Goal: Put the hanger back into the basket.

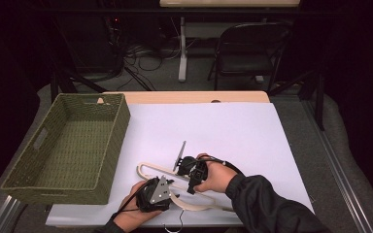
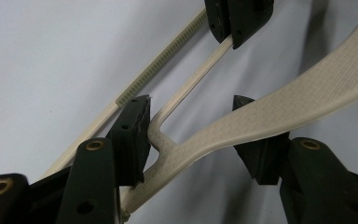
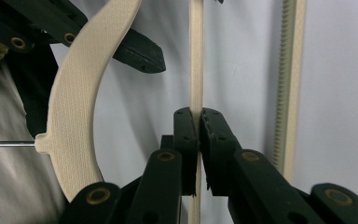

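A cream plastic clothes hanger (image 1: 148, 166) lies on the white sheet near the table's front edge. My left gripper (image 1: 167, 187) stands open around the hanger's broad shoulder (image 2: 307, 88), near the fork where a thin bar branches off; its left pad (image 2: 130, 133) touches that fork. My right gripper (image 1: 193, 182) is shut on the thin inner bar (image 3: 196, 56), seen close in the right gripper view (image 3: 196, 135). A ribbed bar (image 3: 289, 93) runs beside it. The hanger's metal hook (image 3: 4, 144) points off to the left.
An empty green woven basket (image 1: 68, 141) sits at the table's left. The white sheet (image 1: 233, 131) covers most of the wooden table. A folding chair (image 1: 247, 48) and cables stand on the floor beyond the far edge.
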Action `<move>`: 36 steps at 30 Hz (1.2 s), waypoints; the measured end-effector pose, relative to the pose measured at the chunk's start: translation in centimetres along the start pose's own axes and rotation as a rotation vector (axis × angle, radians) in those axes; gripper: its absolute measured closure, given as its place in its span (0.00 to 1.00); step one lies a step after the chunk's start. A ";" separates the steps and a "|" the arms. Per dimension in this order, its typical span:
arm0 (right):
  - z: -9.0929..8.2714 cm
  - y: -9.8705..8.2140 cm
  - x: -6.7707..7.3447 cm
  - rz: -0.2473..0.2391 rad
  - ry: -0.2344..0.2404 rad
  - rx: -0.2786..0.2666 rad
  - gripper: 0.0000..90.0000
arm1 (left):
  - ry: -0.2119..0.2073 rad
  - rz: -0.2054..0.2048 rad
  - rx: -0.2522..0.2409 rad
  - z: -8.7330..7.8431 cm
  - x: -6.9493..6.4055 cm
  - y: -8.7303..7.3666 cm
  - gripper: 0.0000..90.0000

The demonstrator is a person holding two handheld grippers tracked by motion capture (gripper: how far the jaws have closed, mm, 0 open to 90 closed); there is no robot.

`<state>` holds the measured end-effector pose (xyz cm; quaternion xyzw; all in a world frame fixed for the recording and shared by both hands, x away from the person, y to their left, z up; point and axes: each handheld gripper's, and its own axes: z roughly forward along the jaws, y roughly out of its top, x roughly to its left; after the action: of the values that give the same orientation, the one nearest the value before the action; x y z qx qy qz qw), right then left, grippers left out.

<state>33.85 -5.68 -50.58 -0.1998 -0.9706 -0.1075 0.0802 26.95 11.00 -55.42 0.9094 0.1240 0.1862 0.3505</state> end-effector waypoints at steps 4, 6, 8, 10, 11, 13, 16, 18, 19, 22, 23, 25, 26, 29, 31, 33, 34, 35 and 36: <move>-0.1 -0.3 0.1 0.008 -0.007 -0.030 0.92 | -0.006 -0.010 0.001 0.0 0.1 0.0 0.54; -0.2 -0.5 0.1 0.008 -0.010 -0.044 0.89 | -0.006 -0.007 0.001 0.0 0.1 0.0 0.54; -0.8 -1.0 0.3 -0.001 -0.029 -0.091 0.86 | -0.008 -0.007 0.001 -0.1 0.1 0.0 0.54; -1.8 -1.8 0.5 -0.008 -0.050 -0.133 0.84 | -0.004 -0.006 -0.001 -0.1 0.1 0.0 0.54; -2.1 -2.2 0.6 -0.009 -0.052 -0.151 0.82 | -0.009 -0.007 0.001 -0.2 0.1 0.0 0.55; -2.8 -3.4 1.0 -0.028 -0.053 -0.181 0.81 | -0.011 -0.010 0.000 -0.2 0.1 0.0 0.55; -3.0 -4.8 1.6 -0.052 -0.054 -0.192 0.78 | -0.009 -0.014 -0.002 -0.2 0.1 0.1 0.55; -3.0 -5.5 2.0 -0.069 -0.046 -0.189 0.78 | -0.015 -0.019 -0.001 -0.3 0.2 0.2 0.55; -2.9 -5.8 2.3 -0.069 -0.042 -0.192 0.77 | -0.012 -0.021 -0.005 -0.3 0.2 0.2 0.55; -2.9 -6.5 2.9 -0.077 -0.033 -0.192 0.74 | -0.019 -0.028 -0.010 -0.3 0.3 0.3 0.55; -2.9 -6.7 3.1 -0.081 -0.031 -0.194 0.74 | -0.019 -0.027 -0.009 -0.3 0.3 0.3 0.55; -3.0 -7.1 3.4 -0.089 -0.031 -0.197 0.71 | -0.022 -0.027 -0.005 -0.3 0.3 0.3 0.55; -3.0 -7.3 3.5 -0.092 -0.029 -0.200 0.71 | -0.025 -0.027 -0.001 -0.3 0.4 0.3 0.56; -3.2 -7.7 3.9 -0.098 -0.028 -0.202 0.68 | -0.026 -0.032 -0.009 -0.4 0.4 0.4 0.56; -3.1 -7.9 4.0 -0.110 -0.030 -0.204 0.66 | -0.026 -0.031 -0.008 -0.4 0.5 0.4 0.56; -2.7 -7.8 4.3 -0.114 -0.030 -0.195 0.65 | -0.029 -0.037 -0.009 -0.4 0.5 0.4 0.56; -2.4 -7.8 4.3 -0.124 -0.031 -0.196 0.64 | -0.030 -0.038 -0.008 -0.4 0.5 0.5 0.56; -2.1 -7.7 4.4 -0.127 -0.037 -0.194 0.63 | -0.032 -0.038 -0.009 -0.4 0.6 0.5 0.56; -1.8 -7.6 4.4 -0.135 -0.046 -0.191 0.63 | -0.033 -0.040 -0.010 -0.4 0.6 0.5 0.56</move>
<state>26.93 -11.33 -49.32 -0.1432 -0.9688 -0.2001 0.0311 27.35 11.07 -54.68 0.9081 0.1355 0.1647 0.3605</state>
